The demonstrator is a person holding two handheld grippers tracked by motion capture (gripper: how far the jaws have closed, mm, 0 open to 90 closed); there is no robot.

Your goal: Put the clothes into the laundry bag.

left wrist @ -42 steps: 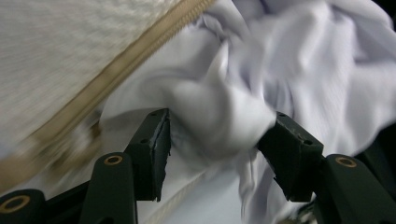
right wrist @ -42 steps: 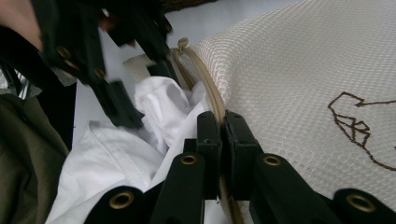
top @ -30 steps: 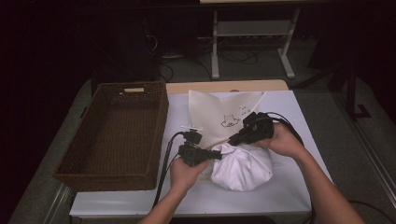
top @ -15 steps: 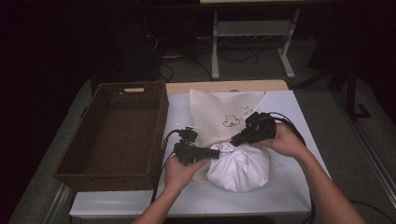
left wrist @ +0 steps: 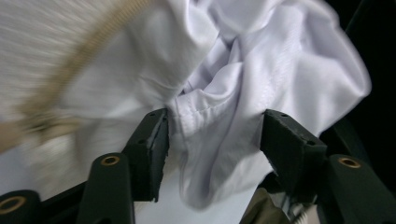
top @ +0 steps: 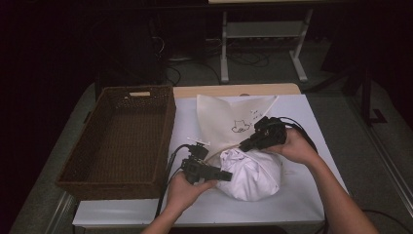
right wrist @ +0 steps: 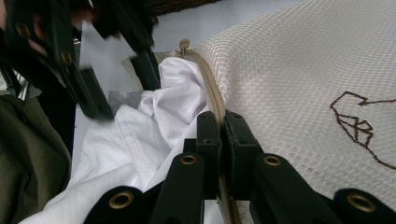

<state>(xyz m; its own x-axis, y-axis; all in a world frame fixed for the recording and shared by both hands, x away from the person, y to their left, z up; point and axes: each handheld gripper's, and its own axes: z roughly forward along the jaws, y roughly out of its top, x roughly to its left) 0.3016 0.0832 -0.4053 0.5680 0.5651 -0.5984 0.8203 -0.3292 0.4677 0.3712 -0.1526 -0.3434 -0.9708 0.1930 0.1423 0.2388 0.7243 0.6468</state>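
Two tongs work a soft white garment (top: 251,173) bunched on the table (top: 302,195), half inside a cream mesh laundry bag (top: 229,119). It looks light, limp and slippery, best pinched at a hem. The right tongs (right wrist: 219,140) clench the bag's zipper edge (right wrist: 212,93). The left tongs (left wrist: 212,140) have just been opening, unlike a second ago; cloth lies loose between them.

Black hand-held gripper (top: 225,175) (brass rivets)
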